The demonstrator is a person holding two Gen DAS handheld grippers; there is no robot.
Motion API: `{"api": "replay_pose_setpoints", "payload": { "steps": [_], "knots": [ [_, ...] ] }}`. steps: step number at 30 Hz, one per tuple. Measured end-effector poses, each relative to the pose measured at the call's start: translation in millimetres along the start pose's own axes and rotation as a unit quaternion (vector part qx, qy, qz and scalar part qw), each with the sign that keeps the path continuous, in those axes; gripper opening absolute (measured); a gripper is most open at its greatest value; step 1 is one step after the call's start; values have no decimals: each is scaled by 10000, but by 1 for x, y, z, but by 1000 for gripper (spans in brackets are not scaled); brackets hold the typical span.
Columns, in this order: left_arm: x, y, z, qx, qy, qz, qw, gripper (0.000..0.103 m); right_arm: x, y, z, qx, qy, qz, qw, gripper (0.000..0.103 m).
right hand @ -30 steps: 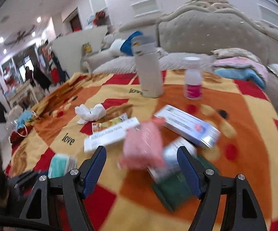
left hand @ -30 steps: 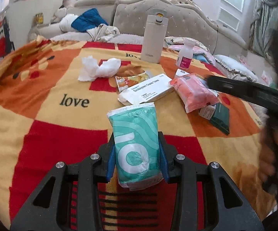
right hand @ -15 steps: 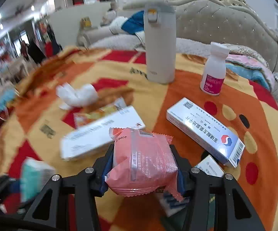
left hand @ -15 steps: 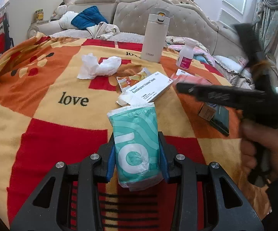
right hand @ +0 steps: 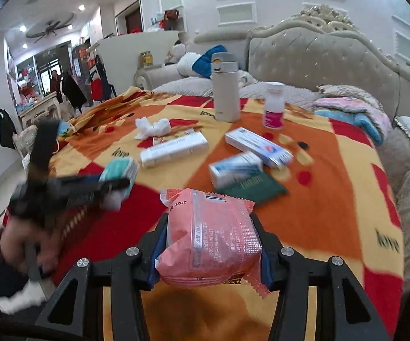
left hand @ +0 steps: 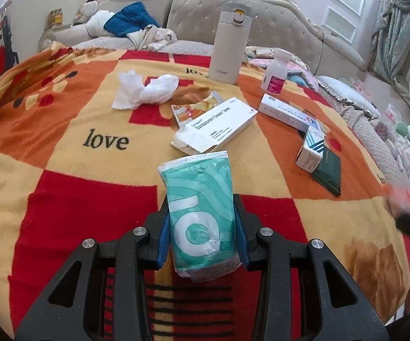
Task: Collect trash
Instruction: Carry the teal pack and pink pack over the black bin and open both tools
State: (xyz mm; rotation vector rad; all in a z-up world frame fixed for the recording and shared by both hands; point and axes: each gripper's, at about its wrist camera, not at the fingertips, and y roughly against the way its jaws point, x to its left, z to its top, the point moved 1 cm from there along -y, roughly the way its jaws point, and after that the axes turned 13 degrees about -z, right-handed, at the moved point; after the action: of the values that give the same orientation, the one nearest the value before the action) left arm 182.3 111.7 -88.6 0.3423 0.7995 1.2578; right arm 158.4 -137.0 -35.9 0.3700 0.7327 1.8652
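My left gripper (left hand: 202, 227) is shut on a teal tissue pack (left hand: 200, 207), held just above the blanket's near side. My right gripper (right hand: 210, 244) is shut on a pink snack packet (right hand: 210, 236), lifted over the blanket's near edge. In the right wrist view the left gripper (right hand: 114, 184) shows blurred at the left with the teal pack (right hand: 119, 172). On the blanket lie crumpled white tissue (left hand: 145, 89), an orange snack wrapper (left hand: 196, 108) and a long white box (left hand: 216, 125).
A patterned blanket (left hand: 62, 130) covers the surface. A beige thermos (left hand: 229, 42) and a small pink-labelled bottle (left hand: 276, 76) stand at the back. A blue-white medicine box (left hand: 287, 110), a small box (left hand: 311, 150) and a dark green booklet (left hand: 328, 170) lie at the right. A sofa stands behind.
My right gripper closed on the pink packet and pulled it back off the blanket toward the near right edge. My left gripper kept the teal pack and barely moved.
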Motion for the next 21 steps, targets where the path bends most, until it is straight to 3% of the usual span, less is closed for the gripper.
{"api": "replay_pose_setpoints", "payload": {
  "steps": [3,7,12,17,21],
  "knots": [
    [-1,0,-1,3,-28,33,10000,36,-17,10,-25,97,-303,-83,9995,51],
    [-3,-2,-1,60,-89,138,9998,36,-28,22,-30,56,-398,-144,9991,51],
    [-16,-4,-2,164,-375,579,9975,36,-39,35,-34,-89,-538,-94,9985,51],
    [-30,5,0,168,-212,581,9979,36,-46,44,-38,-138,-561,-212,9981,51],
    [-61,14,11,71,-506,599,9969,36,-61,55,-41,-221,-731,-322,9966,51]
  ]
}}
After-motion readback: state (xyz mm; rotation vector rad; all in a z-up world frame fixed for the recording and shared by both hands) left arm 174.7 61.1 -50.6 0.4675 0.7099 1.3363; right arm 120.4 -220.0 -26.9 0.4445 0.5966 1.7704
